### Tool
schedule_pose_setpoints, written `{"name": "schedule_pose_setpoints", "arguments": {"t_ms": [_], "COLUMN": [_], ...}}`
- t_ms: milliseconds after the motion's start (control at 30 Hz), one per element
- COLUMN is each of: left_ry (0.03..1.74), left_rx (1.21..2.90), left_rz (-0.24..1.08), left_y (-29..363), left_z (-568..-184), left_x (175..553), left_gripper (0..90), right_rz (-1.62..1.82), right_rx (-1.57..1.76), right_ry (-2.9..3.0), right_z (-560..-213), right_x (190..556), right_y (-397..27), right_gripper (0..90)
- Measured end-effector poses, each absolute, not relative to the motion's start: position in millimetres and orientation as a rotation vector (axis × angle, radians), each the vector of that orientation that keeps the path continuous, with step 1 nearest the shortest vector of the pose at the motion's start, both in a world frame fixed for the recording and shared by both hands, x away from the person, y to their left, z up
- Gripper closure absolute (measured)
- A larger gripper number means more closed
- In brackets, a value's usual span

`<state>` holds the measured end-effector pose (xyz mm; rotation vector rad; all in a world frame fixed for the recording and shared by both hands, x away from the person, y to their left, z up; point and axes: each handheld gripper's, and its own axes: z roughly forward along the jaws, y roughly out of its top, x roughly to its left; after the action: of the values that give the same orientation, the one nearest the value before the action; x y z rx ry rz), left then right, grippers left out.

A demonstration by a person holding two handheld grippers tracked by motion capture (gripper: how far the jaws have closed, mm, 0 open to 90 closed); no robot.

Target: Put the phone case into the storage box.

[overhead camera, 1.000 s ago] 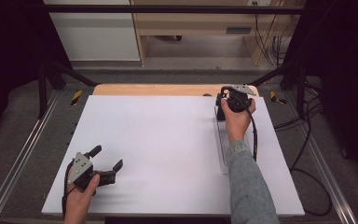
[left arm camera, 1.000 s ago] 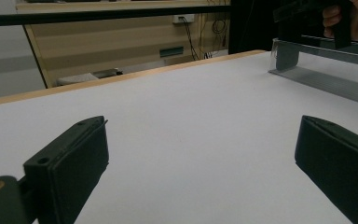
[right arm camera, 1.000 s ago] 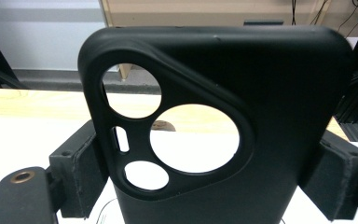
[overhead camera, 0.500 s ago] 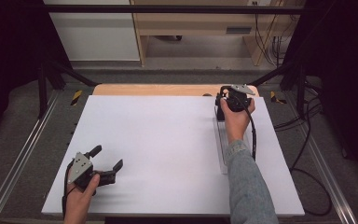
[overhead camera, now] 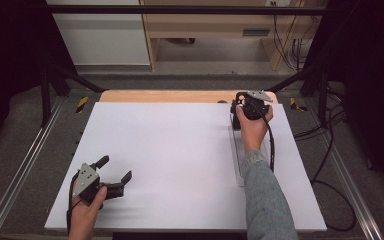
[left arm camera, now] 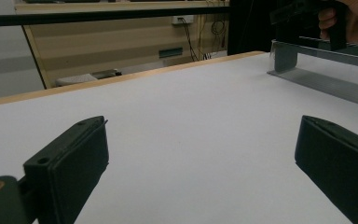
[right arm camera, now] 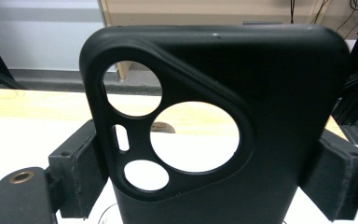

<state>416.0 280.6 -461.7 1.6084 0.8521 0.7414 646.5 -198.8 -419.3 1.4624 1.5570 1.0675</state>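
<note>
A black phone case [right arm camera: 279, 116] with several round camera cut-outs stands upright in my right gripper [right arm camera: 209, 172], whose pads [right arm camera: 81, 163] press on its two side edges. From above, that right gripper [overhead camera: 250, 107] sits at the far right of the white board [overhead camera: 180, 150], over the far end of a long clear rack [overhead camera: 238, 155]. Near the board's front left corner my left gripper [overhead camera: 115, 168] rests open, with nothing between its jaws. In its own view the left gripper [left arm camera: 200, 163] looks across the bare white surface towards the rack [left arm camera: 321, 81].
A wooden table edge [overhead camera: 170, 96] runs behind the board. Metal frame rails [overhead camera: 20, 170] flank both sides, and black cables [overhead camera: 330, 150] lie on the floor to the right. A wooden cabinet [overhead camera: 205, 30] stands farther back.
</note>
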Motion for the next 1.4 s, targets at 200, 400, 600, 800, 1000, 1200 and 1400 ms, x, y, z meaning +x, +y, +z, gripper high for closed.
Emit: {"name": "schedule_pose_setpoints", "arguments": {"t_ms": [200,400,600,800,1000,1200,1400], "left_ry": [0.851,0.852,0.852,0.85,0.855,0.854,0.853], "left_rx": [1.61,1.611,1.611,1.613,1.613,1.612,1.61], "left_rz": [0.739,0.737,0.737,0.74,0.741,0.741,0.742], "left_y": [280.1,279.8,279.6,279.4,279.9,280.2,280.2], "left_z": [-461.9,-462.3,-462.5,-462.3,-462.4,-462.2,-462.0], "left_x": [416.1,416.3,416.4,416.2,416.1,416.2,415.9], "left_gripper": [2.9,2.9,2.9,2.9,2.9,2.9,2.9], "right_rz": [1.071,1.064,1.072,1.078,1.064,1.066,1.062], "right_rx": [1.451,1.453,1.477,1.477,1.49,1.487,1.488], "right_ry": [1.564,1.565,1.565,1.586,1.612,1.615,1.618], "right_z": [-419.2,-419.1,-419.0,-416.7,-419.0,-417.2,-417.4], "right_x": [646.5,647.1,648.1,647.3,647.8,647.1,646.9], "right_y": [-197.5,-197.0,-198.6,-201.1,-200.9,-199.1,-199.0], "right_gripper": [13.6,13.3,12.7,11.4,6.5,5.3,5.1]}}
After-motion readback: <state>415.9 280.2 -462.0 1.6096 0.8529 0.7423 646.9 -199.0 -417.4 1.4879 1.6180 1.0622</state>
